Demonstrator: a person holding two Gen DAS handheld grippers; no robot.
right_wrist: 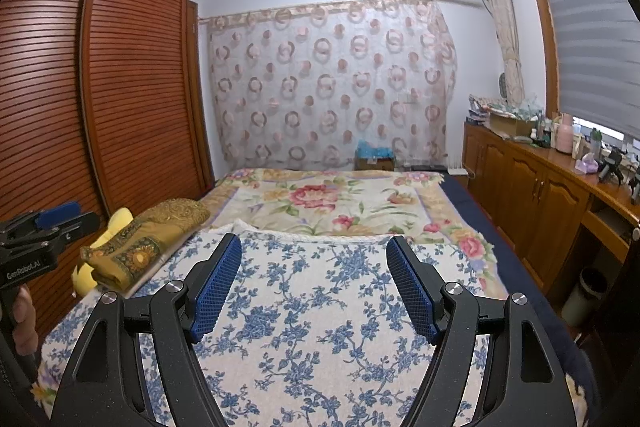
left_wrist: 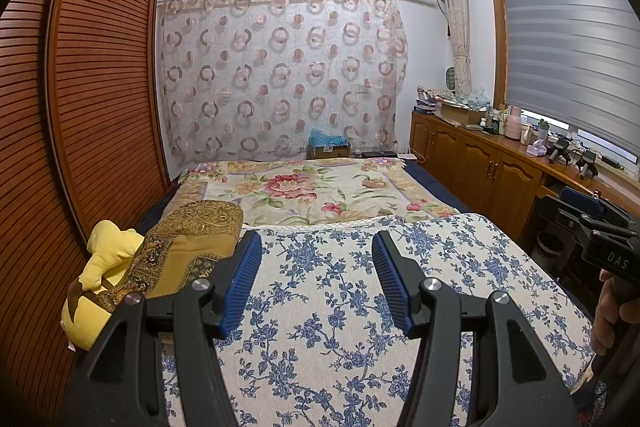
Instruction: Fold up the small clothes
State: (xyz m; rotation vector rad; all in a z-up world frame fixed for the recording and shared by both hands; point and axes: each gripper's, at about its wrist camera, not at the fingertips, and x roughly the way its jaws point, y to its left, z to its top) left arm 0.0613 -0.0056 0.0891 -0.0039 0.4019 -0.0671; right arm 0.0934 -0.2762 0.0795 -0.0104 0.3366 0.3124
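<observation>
A white cloth with blue flowers (left_wrist: 320, 315) (right_wrist: 320, 307) lies spread flat over the near end of the bed. My left gripper (left_wrist: 316, 239) hovers above it, open, with nothing between its blue pads. My right gripper (right_wrist: 314, 239) hangs over the same cloth, open wider and also empty. At the cloth's left edge lies a folded ochre cloth with a gold pattern (left_wrist: 188, 247) (right_wrist: 148, 243). A bunched yellow garment (left_wrist: 108, 259) (right_wrist: 116, 221) rests against it on the left. A hand (left_wrist: 608, 315) at the right edge of the left wrist view grips the other gripper's handle.
A pink-flowered bedspread (left_wrist: 304, 187) covers the far half of the bed. Louvred wooden wardrobe doors (left_wrist: 100, 87) stand close along the left. Wooden cabinets (right_wrist: 532, 195) with bottles and boxes on top line the right, with a bin (right_wrist: 584, 295) on the floor beside the bed.
</observation>
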